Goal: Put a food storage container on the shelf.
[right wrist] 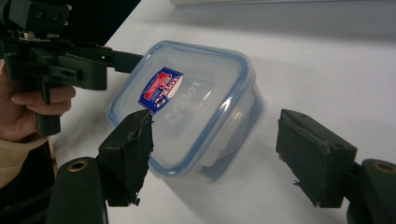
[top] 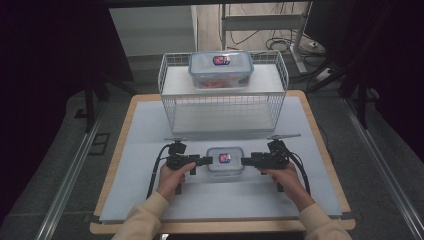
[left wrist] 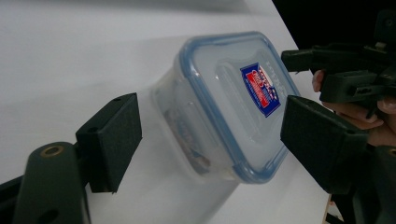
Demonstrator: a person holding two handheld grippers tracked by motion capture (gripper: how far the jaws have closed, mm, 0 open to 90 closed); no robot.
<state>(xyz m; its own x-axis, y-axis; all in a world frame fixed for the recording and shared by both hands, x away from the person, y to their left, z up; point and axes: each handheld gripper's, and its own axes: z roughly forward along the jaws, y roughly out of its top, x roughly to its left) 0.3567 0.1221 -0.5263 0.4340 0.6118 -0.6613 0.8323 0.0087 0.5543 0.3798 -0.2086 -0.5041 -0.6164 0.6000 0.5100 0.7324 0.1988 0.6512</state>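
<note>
A small clear box with a blue-rimmed lid and a red and blue label [top: 225,160] lies on the white mat near the table's front. My left gripper [top: 206,160] points at its left end and my right gripper [top: 246,161] at its right end. In the left gripper view the box [left wrist: 233,93] lies tilted between the open jaws of the left gripper [left wrist: 212,135], with a gap at the left pad. In the right gripper view the box [right wrist: 187,102] sits by the left jaw of the right gripper [right wrist: 219,149], whose right jaw stands well off. Neither gripper presses on it.
A white wire shelf basket [top: 223,107] stands behind the box at mid-table. On its top rests a larger clear lidded box [top: 220,70] with something orange inside. The mat [top: 150,200] lies on a wooden tabletop, with dark curtains at both sides.
</note>
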